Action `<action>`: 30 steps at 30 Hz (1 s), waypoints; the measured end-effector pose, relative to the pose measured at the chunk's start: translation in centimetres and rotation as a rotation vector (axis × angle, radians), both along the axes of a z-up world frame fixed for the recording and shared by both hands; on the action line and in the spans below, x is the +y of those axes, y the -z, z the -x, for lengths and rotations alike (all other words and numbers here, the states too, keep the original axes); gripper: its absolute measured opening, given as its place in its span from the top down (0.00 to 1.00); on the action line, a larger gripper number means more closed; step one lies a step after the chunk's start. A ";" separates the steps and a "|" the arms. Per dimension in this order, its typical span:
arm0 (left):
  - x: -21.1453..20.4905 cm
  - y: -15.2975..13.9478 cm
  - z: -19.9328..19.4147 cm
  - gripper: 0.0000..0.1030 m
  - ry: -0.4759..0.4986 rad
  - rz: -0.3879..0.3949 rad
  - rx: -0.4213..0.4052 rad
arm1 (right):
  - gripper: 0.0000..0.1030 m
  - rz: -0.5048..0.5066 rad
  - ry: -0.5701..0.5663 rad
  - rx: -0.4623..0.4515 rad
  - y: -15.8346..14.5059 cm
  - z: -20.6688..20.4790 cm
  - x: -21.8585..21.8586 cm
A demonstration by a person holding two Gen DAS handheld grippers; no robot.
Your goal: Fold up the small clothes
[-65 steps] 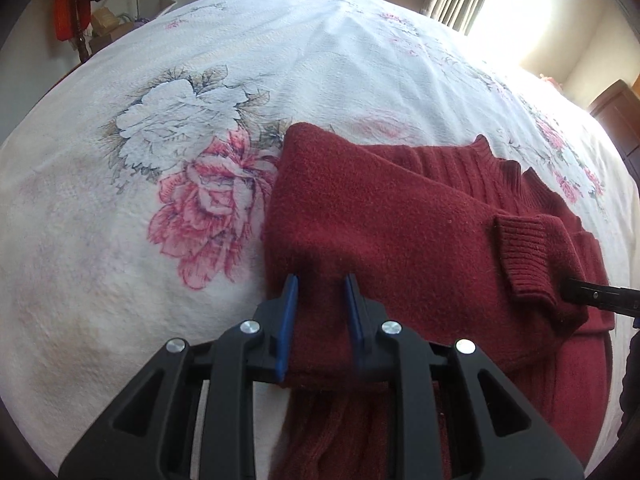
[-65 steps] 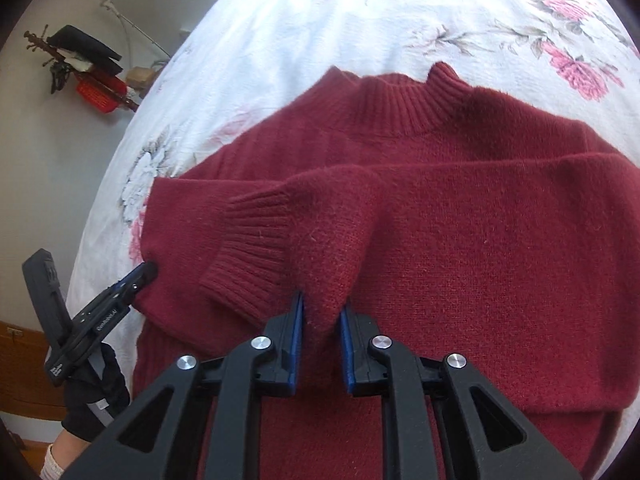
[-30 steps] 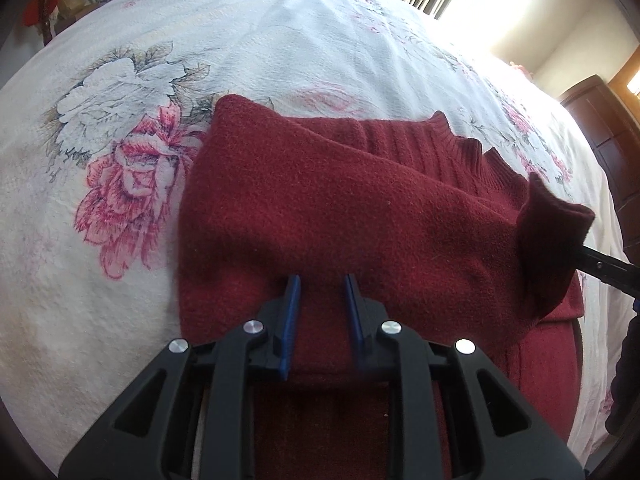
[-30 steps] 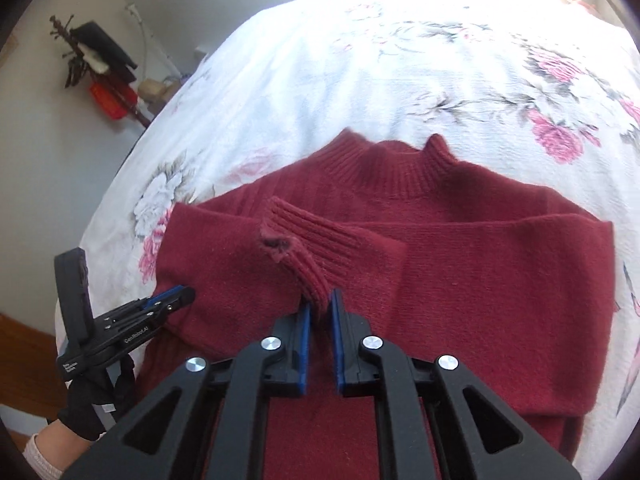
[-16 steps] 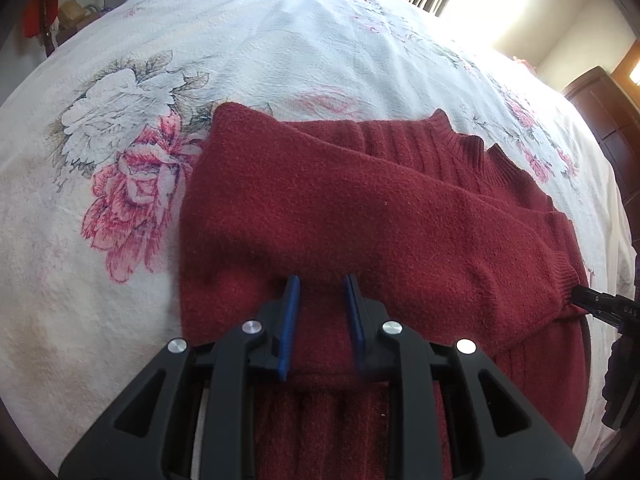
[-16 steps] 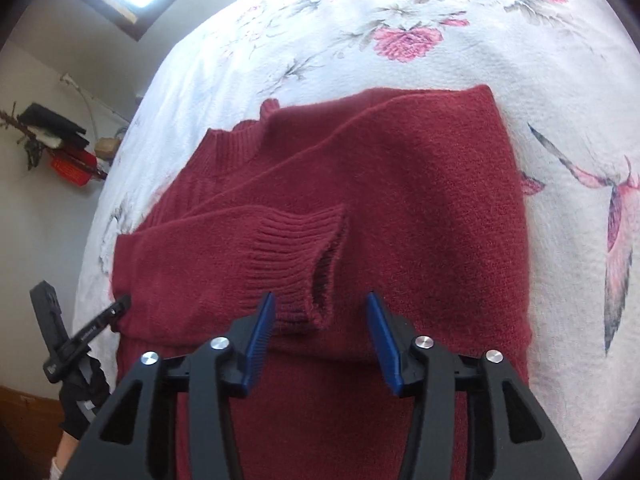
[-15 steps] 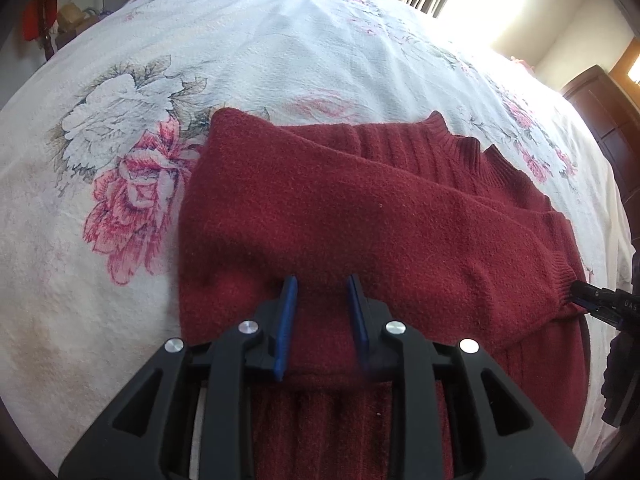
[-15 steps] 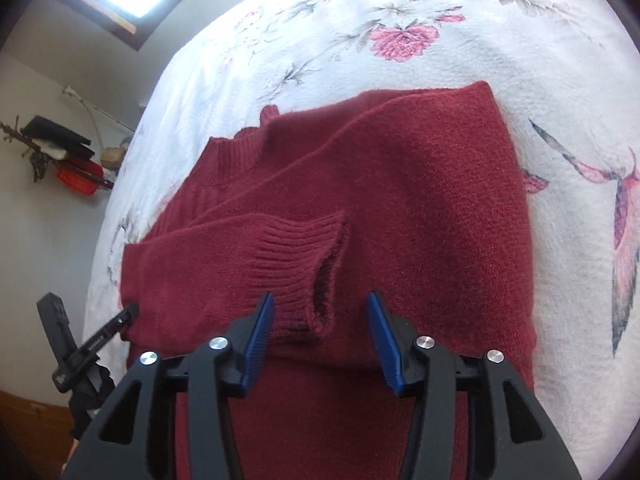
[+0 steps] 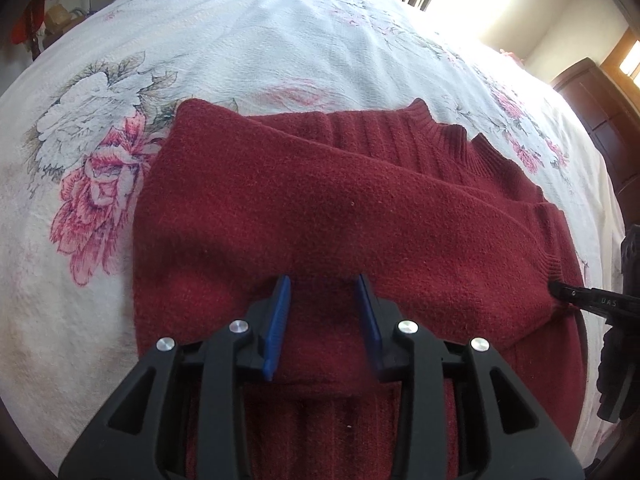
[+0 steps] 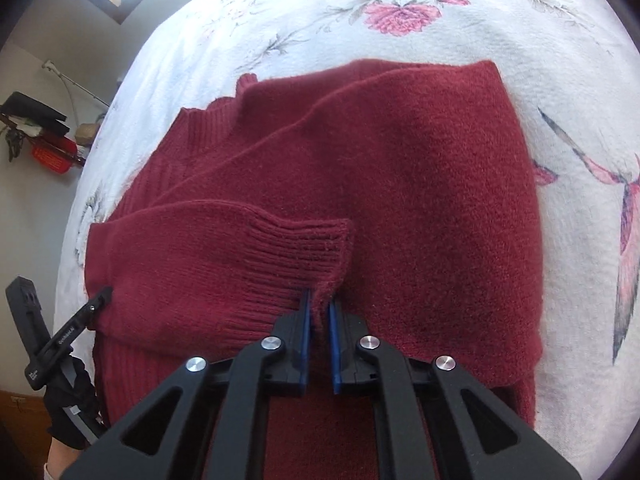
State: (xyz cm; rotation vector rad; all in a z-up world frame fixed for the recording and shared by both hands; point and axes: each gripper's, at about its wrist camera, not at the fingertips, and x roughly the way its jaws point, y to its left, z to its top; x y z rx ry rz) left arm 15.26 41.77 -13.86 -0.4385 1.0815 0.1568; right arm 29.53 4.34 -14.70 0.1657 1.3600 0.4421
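Having gaped earlier, right hand-held gripper (image 10: 319, 316) now pinches sweater cuff (image 10: 320, 252); left hand-held gripper (image 9: 323, 312) stays parted.

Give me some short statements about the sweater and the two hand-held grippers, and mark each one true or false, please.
1. The right hand-held gripper is shut on the ribbed cuff. True.
2. The left hand-held gripper is clamped on cloth. False: its jaws stand apart over the red sweater.
3. The sweater lies on a plain grey sheet. False: the bedspread is white with flowers.
4. A sleeve is folded across the sweater's body. True.
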 end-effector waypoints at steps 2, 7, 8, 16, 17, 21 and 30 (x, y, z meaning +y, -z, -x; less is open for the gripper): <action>-0.2 -0.2 0.0 0.67 -0.003 -0.011 0.007 | 0.93 0.004 -0.004 -0.009 -0.2 0.0 0.1; -1.1 -2.3 3.1 0.69 -0.007 -0.060 0.026 | 0.67 -0.035 0.016 -0.068 -3.0 3.3 -1.8; -1.7 -2.8 4.6 0.68 0.005 -0.071 0.022 | 0.67 -0.032 0.005 -0.080 -3.6 5.1 -2.5; -4.6 -3.5 21.9 0.63 -0.004 -0.084 0.107 | 0.67 0.007 -0.096 -0.124 -5.8 24.9 -8.8; -4.6 -3.5 23.9 0.63 -0.018 -0.075 0.120 | 0.67 0.024 -0.094 -0.125 -5.9 26.9 -9.7; -4.2 -4.2 30.5 0.53 -0.053 -0.104 0.161 | 0.60 -0.002 -0.033 -0.098 -7.0 32.7 -13.5; -2.6 -3.9 36.0 0.49 -0.092 -0.011 0.182 | 0.57 -0.043 0.056 -0.017 -5.2 36.1 -17.8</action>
